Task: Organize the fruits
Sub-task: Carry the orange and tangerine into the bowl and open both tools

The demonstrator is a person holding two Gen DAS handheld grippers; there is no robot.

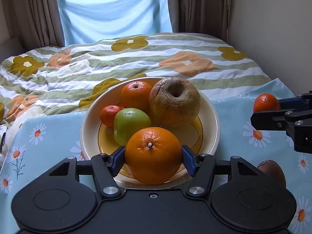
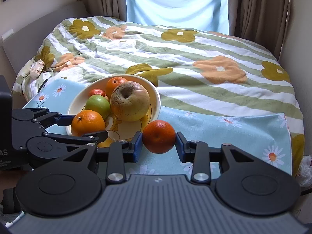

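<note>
Holding an orange (image 1: 153, 155) clamped in our left gripper (image 1: 153, 159) over the bowl (image 1: 211, 128), already four fruits in; right gripper (image 2: 159, 144) grips a tangerine (image 2: 159, 136), brown fruit (image 1: 272, 170) beside left gripper remains.

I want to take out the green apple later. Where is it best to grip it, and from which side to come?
Probably from above, gripping the green apple across its widest middle. It lies in the bowl, hemmed by the small mandarin, the big wrinkled apple and the orange in the left gripper, so only its top is free.
</note>
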